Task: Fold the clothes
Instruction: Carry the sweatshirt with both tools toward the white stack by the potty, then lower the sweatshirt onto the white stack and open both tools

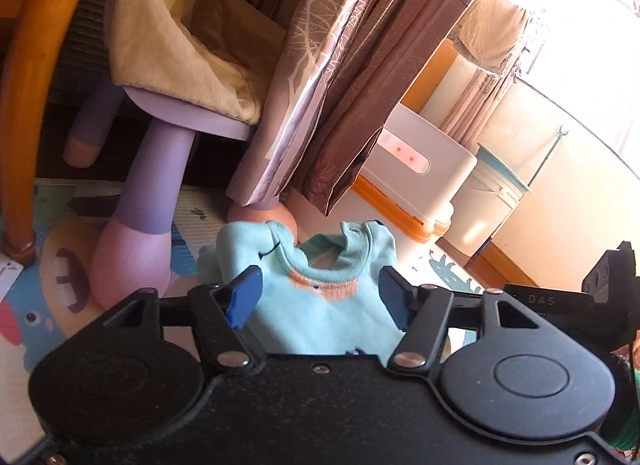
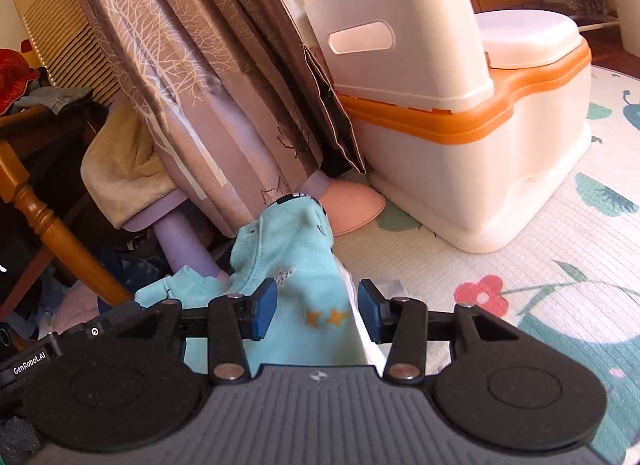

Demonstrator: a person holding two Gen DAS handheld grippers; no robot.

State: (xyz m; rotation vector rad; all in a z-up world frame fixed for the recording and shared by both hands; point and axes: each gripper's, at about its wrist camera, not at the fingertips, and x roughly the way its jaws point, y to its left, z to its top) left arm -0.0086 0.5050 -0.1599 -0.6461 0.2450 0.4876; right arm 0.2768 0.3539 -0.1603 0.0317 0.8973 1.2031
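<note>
both grippers low over the play mat, left gripper and right gripper spread apart around the teal shirt, open mat to the right.

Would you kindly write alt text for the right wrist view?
The right gripper, jaws open, straddles a light blue baby garment on a patterned play mat. Behind stand a white and orange potty, a brown curtain and a purple stool.
</note>
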